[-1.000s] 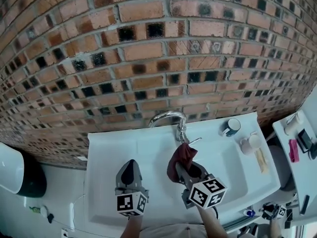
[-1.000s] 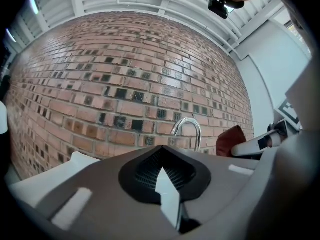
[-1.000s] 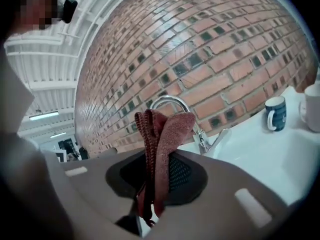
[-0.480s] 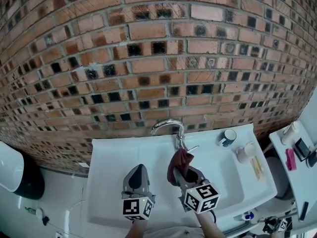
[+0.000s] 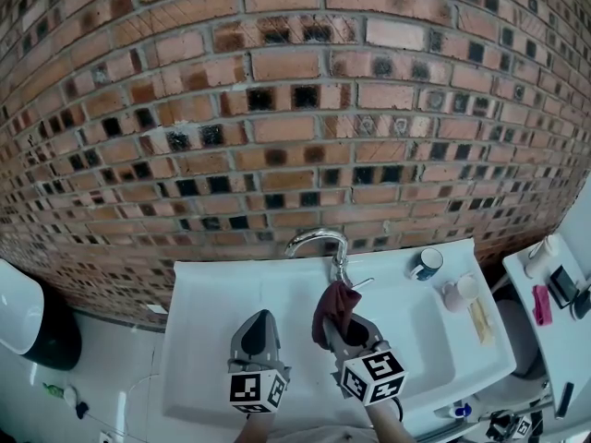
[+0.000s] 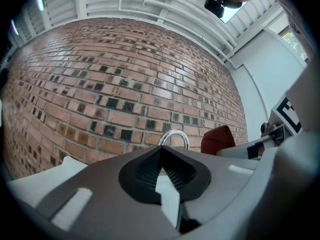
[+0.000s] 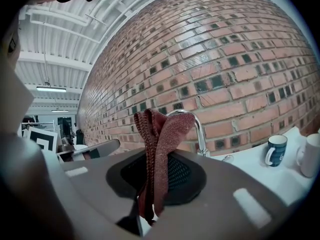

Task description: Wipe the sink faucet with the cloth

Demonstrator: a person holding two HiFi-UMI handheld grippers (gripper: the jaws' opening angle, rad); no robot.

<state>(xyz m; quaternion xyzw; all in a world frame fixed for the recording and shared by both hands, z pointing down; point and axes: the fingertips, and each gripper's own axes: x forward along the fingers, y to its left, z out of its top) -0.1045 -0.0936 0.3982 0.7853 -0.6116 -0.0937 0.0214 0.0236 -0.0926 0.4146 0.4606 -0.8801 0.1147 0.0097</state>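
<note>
- Head view: the faucet (image 5: 319, 241) base is covered by the cloth (image 5: 334, 303).
- The fingertips of the right gripper (image 5: 343, 316) are buried under the same cloth.
- The sink (image 5: 199, 340) near rim is masked in the middle by the left gripper (image 5: 260, 317) and the right gripper.
- A flat yellowish item (image 5: 480, 317) on the sink's right side is too small to be named.
- The shelf (image 5: 554, 341) at right is cropped by the frame. The small objects on it cannot be identified.
- Left gripper view: the faucet's lower half is hidden behind the gripper body.
- Right gripper view: a white cup (image 7: 311, 156) is cut by the picture's edge.

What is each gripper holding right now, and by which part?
Right gripper pinches the red cloth by a bunched fold; left gripper holds nothing, jaws closed.
</note>
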